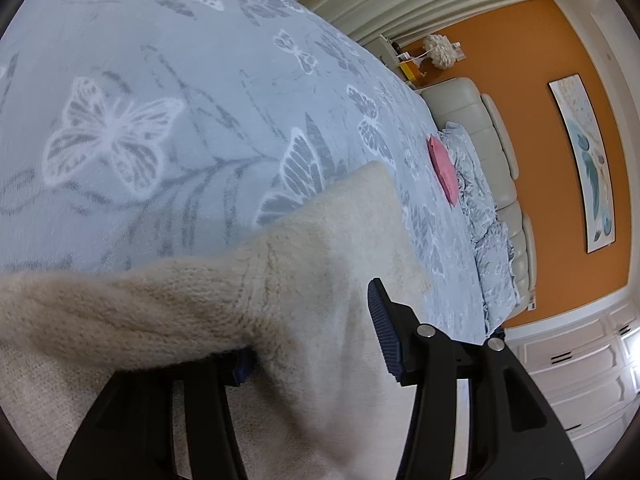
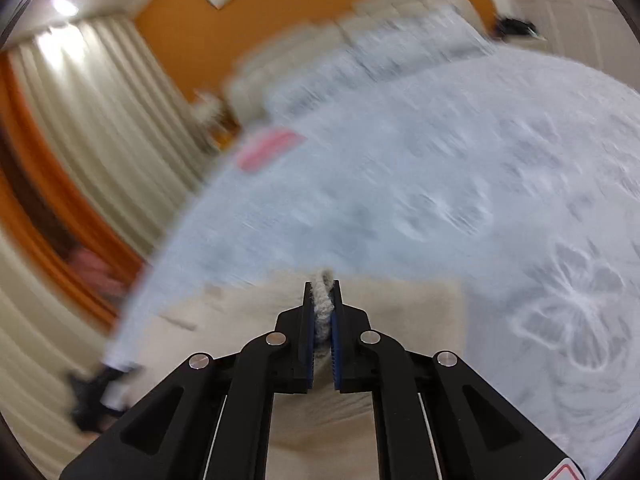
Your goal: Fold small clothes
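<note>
While the right tongs [image 2: 322,300] pinch the cream sweater [image 1: 168,312], the left tongs [image 1: 312,336] stand spread around its fold.

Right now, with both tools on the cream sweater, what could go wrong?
1. The right tool pinches only a narrow bunch of the cream sweater; a hard pull could slip it free.
2. The left tool stands open with knit draped over one finger, so that side may sag or snag.
3. The right view is blurred; dragging the knit could rumple the butterfly blanket or skew the fold.
</note>
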A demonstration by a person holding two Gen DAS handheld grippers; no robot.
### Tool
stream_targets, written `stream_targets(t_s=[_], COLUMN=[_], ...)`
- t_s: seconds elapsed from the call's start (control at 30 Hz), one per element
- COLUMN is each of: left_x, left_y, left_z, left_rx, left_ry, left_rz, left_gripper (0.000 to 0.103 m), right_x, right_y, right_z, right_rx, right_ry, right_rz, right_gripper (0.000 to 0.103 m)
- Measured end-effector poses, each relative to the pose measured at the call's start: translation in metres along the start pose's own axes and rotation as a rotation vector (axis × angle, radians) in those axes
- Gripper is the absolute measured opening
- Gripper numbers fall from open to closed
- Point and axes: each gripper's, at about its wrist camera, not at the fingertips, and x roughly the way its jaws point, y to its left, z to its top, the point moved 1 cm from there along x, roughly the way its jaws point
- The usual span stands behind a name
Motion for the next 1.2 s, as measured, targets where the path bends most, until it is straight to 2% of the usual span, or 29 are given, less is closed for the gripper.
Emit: stream_targets(t_s=[0.03,0.07,0.1,0.17,0.2,0.27,0.3,0.37,0.4,0.47,0.53,0.57,0.6,0.63,0.73,0.8,0.83,0.9,0.97,1.0,1.1,1.2], left_x=[0.0,0.0,0.0,0.001,0.001,0.001,0.001,0.001,0.001,0.002,0.002,0.002,0.002,0.001,0.002,0.002,0.002,0.002,0.002,0.002,-0.001,-0.02], left_y=[-0.001,-0.003,-0.004,-0.005,-0.004,-0.003,-0.004,-0.006,-0.007,-0.008,-0.009,-0.009,-0.009,-0.008,-0.007,-0.007,-0.007,-0.007,-0.007,-0.006,-0.002,0.012], left_z=[-0.001,-0.001,-0.001,-0.001,0.0,0.0,-0.001,-0.002,-0.003,-0.003,-0.004,-0.004,-0.004,-0.004,-0.003,-0.004,-0.003,-0.004,-0.003,-0.003,-0.003,0.0], left_rx=[0.012,0.025,0.034,0.044,0.038,0.03,0.034,0.052,0.057,0.055,0.05,0.045,0.044,0.045,0.053,0.061,0.066,0.07,0.063,0.053,0.026,-0.031], left_ry=[-0.002,-0.002,-0.001,0.002,0.002,0.001,-0.001,-0.005,-0.005,-0.004,-0.001,0.0,0.0,0.0,-0.003,-0.005,-0.006,-0.006,-0.006,-0.009,-0.012,-0.01], left_rz=[0.003,0.003,0.003,0.003,-0.002,-0.005,-0.003,0.006,0.008,0.006,0.001,-0.003,-0.005,-0.004,0.001,0.005,0.006,0.005,0.003,-0.001,-0.021,-0.036], left_gripper=[0.05,0.052,0.053,0.054,0.054,0.054,0.055,0.056,0.056,0.056,0.056,0.056,0.056,0.056,0.056,0.057,0.057,0.057,0.057,0.057,0.057,0.057], right_x=[0.03,0.045,0.047,0.027,0.015,-0.005,-0.011,-0.014,-0.013,-0.005,0.004,0.005,0.005,0.004,-0.007,-0.001,0.006,-0.004,-0.018,-0.028,-0.051,-0.07], right_y=[-0.019,-0.028,-0.033,-0.025,-0.018,-0.003,0.001,0.002,-0.002,-0.008,-0.012,-0.011,-0.008,-0.005,-0.004,-0.01,-0.016,-0.025,-0.022,-0.021,-0.025,-0.03], right_z=[-0.014,-0.023,-0.029,-0.027,-0.024,-0.022,-0.024,-0.035,-0.045,-0.064,-0.068,-0.068,-0.067,-0.068,-0.059,-0.062,-0.065,-0.069,-0.068,-0.07,-0.086,-0.112], right_rx=[0.021,0.043,0.063,0.064,0.063,0.058,0.047,0.04,0.047,0.056,0.077,0.076,0.059,0.045,0.054,0.035,0.037,0.116,0.115,0.124,0.201,0.288], right_ry=[0.119,0.185,0.192,0.119,0.085,0.048,0.045,0.075,0.097,0.142,0.143,0.134,0.134,0.132,0.08,0.106,0.141,0.127,0.119,0.104,0.126,0.234], right_rz=[-0.076,-0.112,-0.103,-0.092,-0.098,-0.045,-0.037,-0.052,-0.061,-0.102,-0.095,-0.098,-0.109,-0.106,-0.081,-0.136,-0.172,-0.133,-0.163,-0.169,-0.111,-0.065], right_gripper=[0.006,0.007,0.007,0.017,0.019,0.021,0.026,0.046,0.047,0.047,0.047,0.043,0.034,0.013,0.013,0.024,0.022,0.026,0.038,0.048,0.056,0.06])
